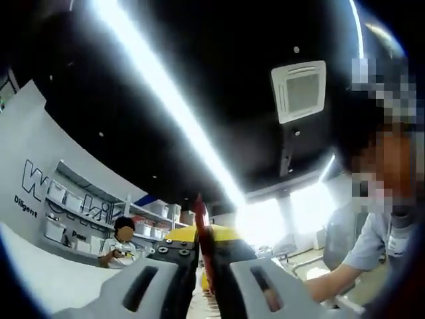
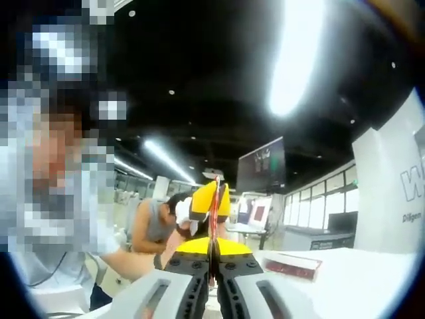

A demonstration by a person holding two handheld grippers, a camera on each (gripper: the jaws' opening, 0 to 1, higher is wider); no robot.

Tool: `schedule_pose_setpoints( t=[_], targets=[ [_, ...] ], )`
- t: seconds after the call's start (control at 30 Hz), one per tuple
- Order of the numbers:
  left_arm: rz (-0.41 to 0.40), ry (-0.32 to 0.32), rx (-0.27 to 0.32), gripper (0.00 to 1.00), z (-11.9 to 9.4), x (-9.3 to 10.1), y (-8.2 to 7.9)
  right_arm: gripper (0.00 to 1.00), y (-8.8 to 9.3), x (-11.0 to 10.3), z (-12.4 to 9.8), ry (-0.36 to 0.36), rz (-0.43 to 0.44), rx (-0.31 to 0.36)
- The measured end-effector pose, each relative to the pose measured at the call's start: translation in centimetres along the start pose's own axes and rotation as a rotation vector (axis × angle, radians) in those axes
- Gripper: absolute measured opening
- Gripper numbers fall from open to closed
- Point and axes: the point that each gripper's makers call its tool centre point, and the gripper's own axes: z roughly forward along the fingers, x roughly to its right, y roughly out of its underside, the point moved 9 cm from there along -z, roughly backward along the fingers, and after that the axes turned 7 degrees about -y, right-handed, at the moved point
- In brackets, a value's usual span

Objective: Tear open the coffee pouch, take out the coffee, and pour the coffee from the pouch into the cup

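1. Ceiling [image 1: 219, 80] in left gripper view is black, crossed by a long bright light strip [image 1: 166, 93], with a square white vent cassette [image 1: 300, 91] to one side of the strip.
2. Left gripper [image 1: 202, 266] points up toward that ceiling; jaws drawn together, clamped on the thin red edge of the coffee pouch [image 1: 201, 229], which sticks up between them.
3. Yellow part of the other gripper [image 1: 219, 234] sits just behind the pouch edge, touching or nearly touching it; cannot tell which.
4. White wall [image 1: 30, 159] at left carries dark lettering; shelves [image 1: 80, 212] with white boxes run along it, and a seated person [image 1: 123, 244] in a white top is in front of the shelves.
5. White table surface [image 1: 46, 279] shows low at left. A second person in a grey shirt [image 1: 372, 239] leans in at right.
6. Right gripper [image 2: 214, 262] in right gripper view: jaws pressed together on the same pouch [image 2: 216, 199], seen as a thin red line rising between them.
7. Yellow-tipped left gripper [image 2: 209, 203] holds the pouch just above the right one.
8. White table [image 2: 358, 286] at right, with a flat dark red packet [image 2: 292, 267] lying on it.
9. Room behind: black ceiling with bright lamp [image 2: 295, 56], hanging dark screen [image 2: 262, 165], windows [image 2: 325, 199], white pillar [image 2: 385, 193].
10. Person in grey sleeveless top [image 2: 156, 226] bends forward behind the grippers.
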Motion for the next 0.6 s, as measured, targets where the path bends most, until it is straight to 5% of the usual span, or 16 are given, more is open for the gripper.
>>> schedule_pose_setpoints(
  t=[0.33, 0.47, 0.6],
  targets=[
    [0.088, -0.022, -0.057, 0.05, -1.4, 0.6, -4.6, 0.03, -0.1, 0.0, -0.1, -0.006, -0.001, -0.002],
    [0.199, -0.064, -0.192, 0.05, -2.1, 0.3, -5.3, 0.03, -0.2, -0.1, -0.1, -0.012, -0.015, -0.014],
    [0.155, -0.033, -0.255, 0.08, -2.2, 0.7, -5.9, 0.03, -0.2, -0.5, 0.2, -0.023, -0.036, -0.019]
  ],
)
